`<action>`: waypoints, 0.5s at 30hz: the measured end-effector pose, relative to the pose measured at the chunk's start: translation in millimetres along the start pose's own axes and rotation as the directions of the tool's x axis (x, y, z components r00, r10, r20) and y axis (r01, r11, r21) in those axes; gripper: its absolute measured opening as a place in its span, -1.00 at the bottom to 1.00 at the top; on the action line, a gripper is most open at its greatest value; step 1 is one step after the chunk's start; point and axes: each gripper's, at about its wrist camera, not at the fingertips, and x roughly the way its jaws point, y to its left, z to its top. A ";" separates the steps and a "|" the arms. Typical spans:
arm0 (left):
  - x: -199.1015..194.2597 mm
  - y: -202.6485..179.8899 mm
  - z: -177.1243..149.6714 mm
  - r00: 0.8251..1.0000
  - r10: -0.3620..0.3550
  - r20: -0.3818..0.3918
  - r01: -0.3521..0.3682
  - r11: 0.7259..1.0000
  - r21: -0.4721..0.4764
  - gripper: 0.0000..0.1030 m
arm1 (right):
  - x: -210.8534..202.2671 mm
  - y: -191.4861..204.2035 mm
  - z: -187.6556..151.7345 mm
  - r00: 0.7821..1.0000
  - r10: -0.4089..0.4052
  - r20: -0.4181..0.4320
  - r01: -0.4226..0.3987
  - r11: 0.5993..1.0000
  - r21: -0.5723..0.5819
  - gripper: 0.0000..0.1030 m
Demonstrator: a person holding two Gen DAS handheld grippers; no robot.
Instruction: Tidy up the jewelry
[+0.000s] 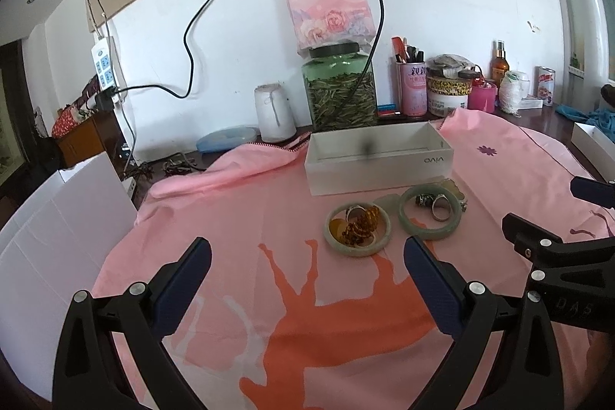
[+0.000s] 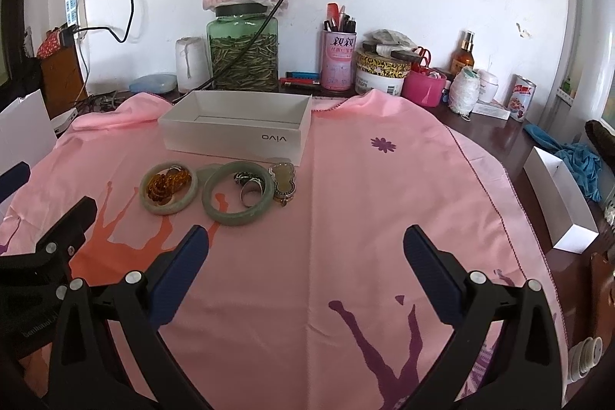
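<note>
Both tools hover over the pink cloth (image 2: 346, 179) with nothing in them: the left gripper (image 1: 307, 275) has its fingers spread wide at the bottom of its own view, and the right gripper (image 2: 305, 264) is just as far apart in its view. The jewelry lies in a small cluster at the centre of the left view, directly below the open white vivo box (image 1: 378, 160), which looks empty. Two pale green jade bangles lie side by side: the left bangle (image 2: 169, 187) rings an amber bead bracelet (image 2: 169, 182) and a ring, while the right bangle (image 2: 238, 193) encloses a silver ring (image 2: 251, 196) and a darker ring above it. A yellowish pendant (image 2: 283, 182) touches that bangle's right edge. Sorting has not begun, I judge. The sensible first pick seems a bangle, taken across its band on an outer arc, so the fingers avoid the small pieces inside; lifting straight up should leave those behind. The beads look likely to slide or dangle, so a central pinch would suit them.
</note>
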 end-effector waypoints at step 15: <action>19.0 2.3 -6.1 0.993 -0.034 -0.111 0.032 0.999 -0.019 0.91 | 12.4 -1.3 -3.0 0.997 0.033 -0.070 -0.032 0.999 0.017 0.88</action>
